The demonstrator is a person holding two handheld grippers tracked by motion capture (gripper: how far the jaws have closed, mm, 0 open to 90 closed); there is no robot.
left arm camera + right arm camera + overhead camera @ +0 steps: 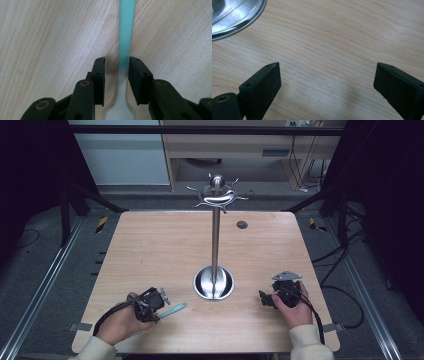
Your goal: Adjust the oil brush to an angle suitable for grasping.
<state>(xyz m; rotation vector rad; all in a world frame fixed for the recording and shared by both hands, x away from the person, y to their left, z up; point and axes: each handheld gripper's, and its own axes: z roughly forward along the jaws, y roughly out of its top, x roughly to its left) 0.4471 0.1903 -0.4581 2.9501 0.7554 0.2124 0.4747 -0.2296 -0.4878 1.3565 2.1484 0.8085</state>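
left gripper view: left gripper (116, 65) straddles the teal-handled utensil (126, 32), right jaw touching, a gap at the left jaw; its handle runs toward the stand base (214, 284).

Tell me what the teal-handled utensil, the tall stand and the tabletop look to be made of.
Utensil: likely plastic or silicone; matte, flat colour fading from teal to whitish, no glint. It lies between the left gripper pads, with a gap at one pad.
Stand: polished metal, probably stainless steel; its round base mirrors the light and shows fine brushed rings.
Tabletop: light wood or wood-look laminate; visible grain lines, satin sheen.
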